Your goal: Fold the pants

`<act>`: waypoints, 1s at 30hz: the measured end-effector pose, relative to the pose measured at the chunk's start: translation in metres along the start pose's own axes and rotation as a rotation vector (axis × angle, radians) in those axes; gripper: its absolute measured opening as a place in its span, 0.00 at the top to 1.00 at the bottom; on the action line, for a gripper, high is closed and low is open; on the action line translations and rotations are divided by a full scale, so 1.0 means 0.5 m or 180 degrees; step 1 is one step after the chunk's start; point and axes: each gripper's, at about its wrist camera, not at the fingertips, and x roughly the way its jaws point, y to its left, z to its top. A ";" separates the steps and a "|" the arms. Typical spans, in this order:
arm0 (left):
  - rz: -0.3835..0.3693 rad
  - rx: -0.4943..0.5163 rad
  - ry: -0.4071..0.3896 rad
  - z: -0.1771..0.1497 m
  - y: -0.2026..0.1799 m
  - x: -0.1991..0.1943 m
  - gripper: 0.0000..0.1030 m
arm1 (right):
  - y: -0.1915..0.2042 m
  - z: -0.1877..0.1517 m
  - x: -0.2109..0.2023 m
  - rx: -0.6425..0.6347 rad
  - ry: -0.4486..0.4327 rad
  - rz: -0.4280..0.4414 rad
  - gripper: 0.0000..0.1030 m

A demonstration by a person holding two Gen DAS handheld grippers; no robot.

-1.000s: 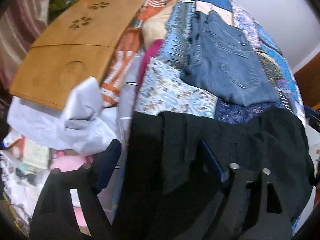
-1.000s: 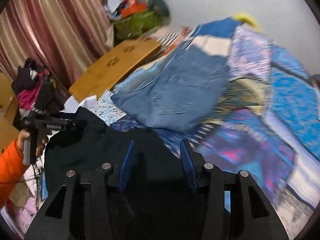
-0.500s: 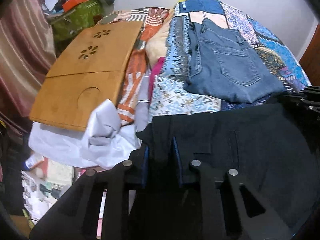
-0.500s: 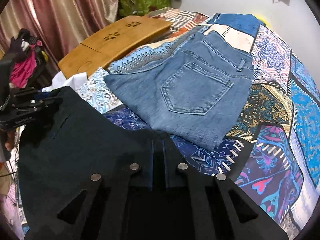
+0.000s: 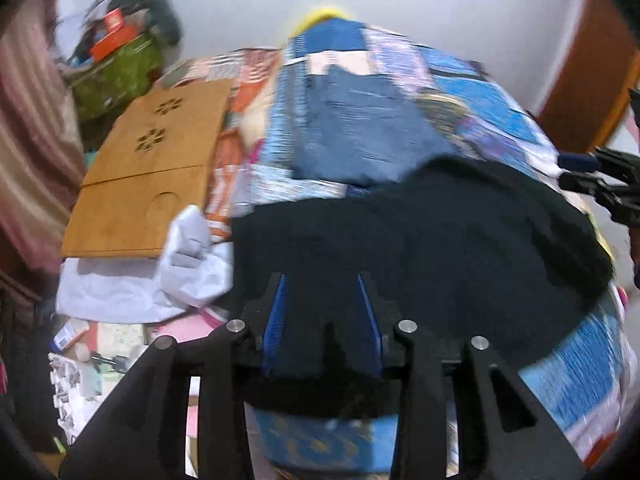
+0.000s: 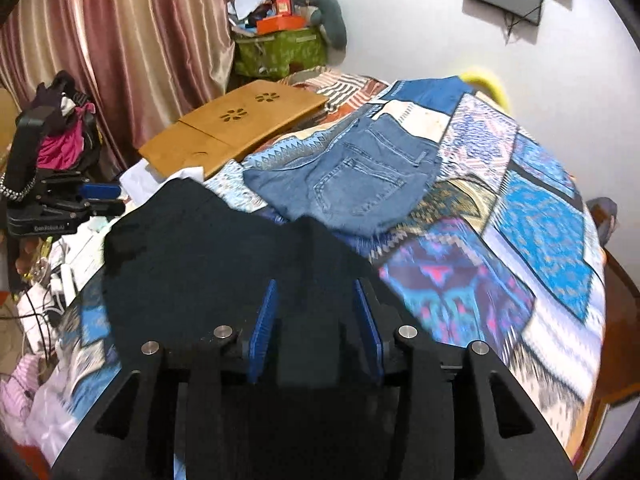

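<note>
Left of the left gripper's (image 5: 323, 280) fingers lies a crumpled white cloth (image 5: 188, 264), and beyond it a wooden lap tray (image 5: 148, 168) with flower-shaped cut-outs rests flat against the bed's edge. The left fingers (image 5: 276, 312) themselves are parting, their blue pads set apart with a gap on each side; the near hem of the black pants (image 5: 420, 248) shows dark in the space between them, but the pads do not press on it. The pants spread ahead and to the right of these fingers, lying on the patchwork bedspread (image 5: 480, 92). Past the pants, further from the fingers, sits a folded pair of blue jeans (image 5: 360, 128), blurred in this view. At the far right edge the other gripper shows beside the pants' right edge.

In the right wrist view, the left gripper appears far left, next to the pants' left corner. The black pants (image 6: 208, 256) fill the area ahead and left of the right gripper (image 6: 314, 282). Its fingers (image 6: 364, 320) are also spreading, pads clear of the cloth, with a ridge of the black fabric rising between them. Beyond and slightly right of the fingers lie the jeans (image 6: 352, 176), back pocket up, touching the pants' far edge. To the right of the fingers only bedspread (image 6: 540, 220) shows.
</note>
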 end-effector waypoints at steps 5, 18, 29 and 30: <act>-0.0335 0.0312 0.0006 -0.067 -0.102 -0.028 0.57 | 0.044 -0.085 -0.061 0.0024 -0.0048 -0.0003 0.59; -0.0252 0.0725 0.0177 -0.106 -0.230 0.050 0.55 | 0.112 -0.174 -0.004 -0.0184 0.0239 0.0015 0.59; 0.0101 0.0546 -0.0050 -0.080 -0.225 0.029 0.83 | 0.096 -0.161 0.011 -0.0016 0.0104 0.0169 0.84; 0.0123 0.0561 -0.0086 -0.080 -0.226 0.020 0.85 | 0.099 -0.162 0.007 0.0001 0.0080 0.0190 0.88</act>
